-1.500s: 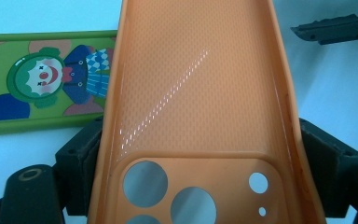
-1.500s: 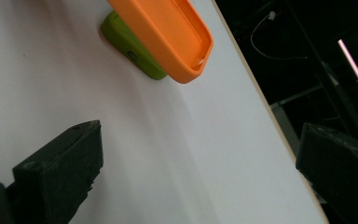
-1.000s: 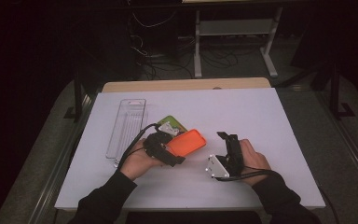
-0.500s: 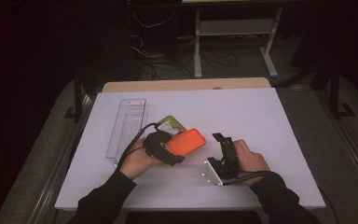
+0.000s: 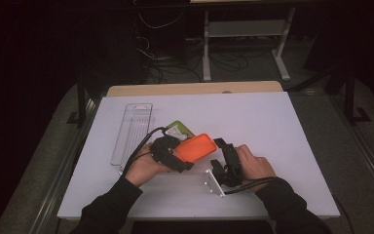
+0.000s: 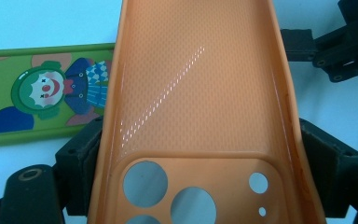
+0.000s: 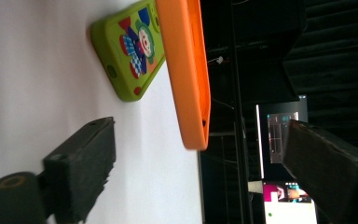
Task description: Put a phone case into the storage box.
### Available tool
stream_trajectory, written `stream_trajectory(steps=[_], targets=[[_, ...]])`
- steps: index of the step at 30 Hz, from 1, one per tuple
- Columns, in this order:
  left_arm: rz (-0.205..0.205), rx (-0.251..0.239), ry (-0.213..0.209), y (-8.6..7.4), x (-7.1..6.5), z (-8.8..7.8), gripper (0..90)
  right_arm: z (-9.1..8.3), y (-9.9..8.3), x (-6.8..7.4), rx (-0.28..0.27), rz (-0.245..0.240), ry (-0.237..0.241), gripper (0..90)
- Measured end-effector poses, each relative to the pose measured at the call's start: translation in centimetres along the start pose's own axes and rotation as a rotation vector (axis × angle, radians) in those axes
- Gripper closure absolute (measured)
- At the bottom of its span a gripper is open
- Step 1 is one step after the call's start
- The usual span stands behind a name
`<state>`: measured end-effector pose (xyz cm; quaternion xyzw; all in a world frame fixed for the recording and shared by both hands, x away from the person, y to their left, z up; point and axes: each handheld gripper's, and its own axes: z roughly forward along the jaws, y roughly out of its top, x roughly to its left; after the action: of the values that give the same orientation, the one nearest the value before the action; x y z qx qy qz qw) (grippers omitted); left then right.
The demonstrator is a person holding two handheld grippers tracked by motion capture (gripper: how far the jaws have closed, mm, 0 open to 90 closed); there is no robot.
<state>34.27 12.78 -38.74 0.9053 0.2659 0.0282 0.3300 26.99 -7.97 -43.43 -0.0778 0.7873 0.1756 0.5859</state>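
Note:
My left gripper (image 5: 179,157) (image 6: 205,161) is shut on an orange phone case (image 5: 197,147) (image 6: 200,84), its pads pressing both long edges near the camera cutouts and holding it off the white table (image 5: 272,126). A green phone case (image 5: 181,129) (image 6: 37,102) (image 7: 130,51) with a clown picture lies flat just behind it. My right gripper (image 5: 221,148) (image 7: 205,172), turned on its side, is open and its jaws have just been closing. The free end of the orange case (image 7: 189,79) reaches just ahead of the gap between them, and neither pad touches it.
A clear plastic tray (image 5: 132,127) lies lengthwise left of the cases. Beyond the table's far edge are a wooden strip (image 5: 195,88), cables and a metal stand (image 5: 243,29) on a dark floor. Bare table lies to the right.
My right gripper has shifted left toward the free end of the orange case. The left hand and the case it holds have stayed put.

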Motion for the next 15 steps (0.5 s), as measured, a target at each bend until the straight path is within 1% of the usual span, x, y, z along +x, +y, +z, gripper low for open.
stream_trajectory(steps=[2, 3, 4, 5, 6, 7, 8, 9, 11, 13, 15], targets=[[0.001, 0.000, -0.003, 0.0, 0.0, 0.0, 16.0, 0.0, 0.3, 0.0, -0.007, -0.017, -0.002, 14.3], [0.002, 0.000, 0.000, 0.0, 0.0, 0.0, 16.0, 0.0, 0.5, 0.0, -0.010, -0.025, -0.013, 16.3], [0.002, -0.002, -0.001, 0.0, 0.0, 0.0, 16.0, 0.1, 0.6, 0.1, -0.027, 0.000, -0.047, 18.5], [0.001, -0.004, -0.001, 0.0, 0.1, 0.0, 16.0, 0.2, 0.8, 0.1, -0.031, -0.009, -0.047, 20.3], [0.031, 0.022, 0.001, 0.0, 0.3, -0.2, 16.0, 0.3, 0.9, 0.1, -0.036, -0.015, -0.043, 22.0], [0.032, 0.025, 0.002, 0.0, 0.3, -0.3, 16.0, 0.4, 1.0, 0.1, -0.039, -0.018, -0.043, 23.9], [0.018, 0.016, 0.003, 0.0, 0.2, -0.2, 16.1, 0.5, 1.1, 0.1, -0.038, -0.022, -0.042, 26.1], [-0.008, -0.006, 0.000, 0.0, 0.1, -0.1, 16.0, 0.7, 1.2, 0.2, -0.039, -0.030, -0.034, 27.4], [-0.005, -0.002, 0.000, 0.0, 0.2, -0.2, 16.0, 1.0, 1.3, 0.3, -0.041, -0.036, -0.038, 29.8], [0.023, 0.021, 0.005, 0.0, 0.4, -0.3, 16.0, 1.1, 1.4, 0.4, -0.044, -0.043, -0.039, 32.8], [0.019, 0.014, 0.002, 0.0, 0.4, -0.3, 16.0, 1.3, 1.5, 0.4, -0.044, -0.048, -0.040, 36.2]])
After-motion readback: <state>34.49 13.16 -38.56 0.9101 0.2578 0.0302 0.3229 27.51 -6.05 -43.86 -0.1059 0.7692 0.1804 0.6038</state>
